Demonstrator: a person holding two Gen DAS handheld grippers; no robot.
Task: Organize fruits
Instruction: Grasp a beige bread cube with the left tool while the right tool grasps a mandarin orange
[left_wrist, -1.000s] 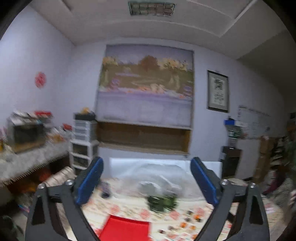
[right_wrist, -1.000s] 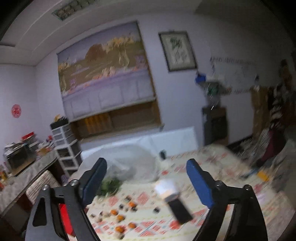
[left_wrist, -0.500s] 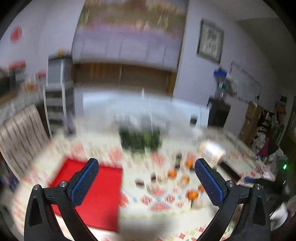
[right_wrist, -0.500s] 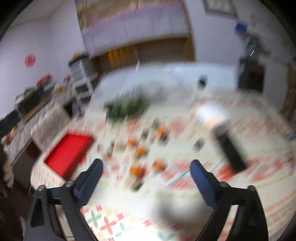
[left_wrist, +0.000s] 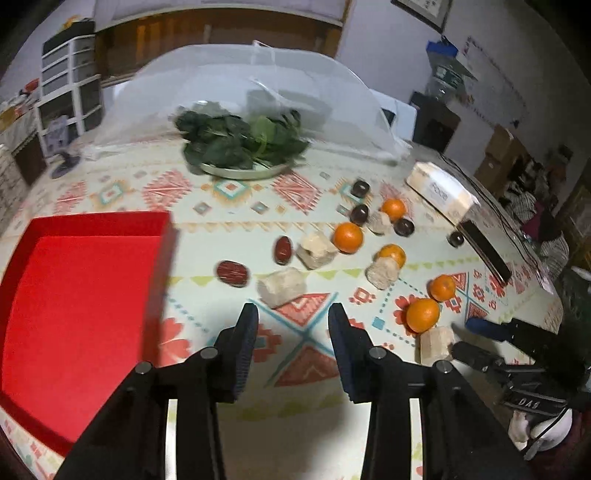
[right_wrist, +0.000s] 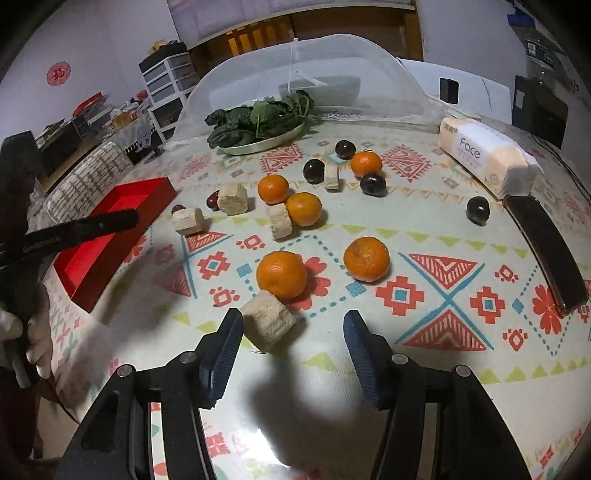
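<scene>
The left tongs (left_wrist: 291, 321) hang tilted down over the patterned table (left_wrist: 229, 192), their jaws partly spread after just closing in, with nothing between them but bare cloth. A pale chunk (left_wrist: 282, 286) lies just beyond their tips, and two red dates (left_wrist: 232, 273) sit a little farther off to the left of it. The red tray (left_wrist: 74, 295) lies to the left of these tongs, near them.

The right tongs (right_wrist: 293, 328) also point down at the table, jaws spread and just narrowed, pinching nothing. A pale chunk (right_wrist: 269, 323) rests just ahead of the left jaw's tip, partly in the gap but not pressed. Touching it behind is an orange (right_wrist: 282, 275); a second orange (right_wrist: 366, 259) lies near, to the right. Three more oranges, dark round fruits (right_wrist: 477, 209) and other pale chunks are scattered farther back. A plate of greens (right_wrist: 258, 125) stands beyond them, by a mesh food cover (right_wrist: 295, 74).
</scene>
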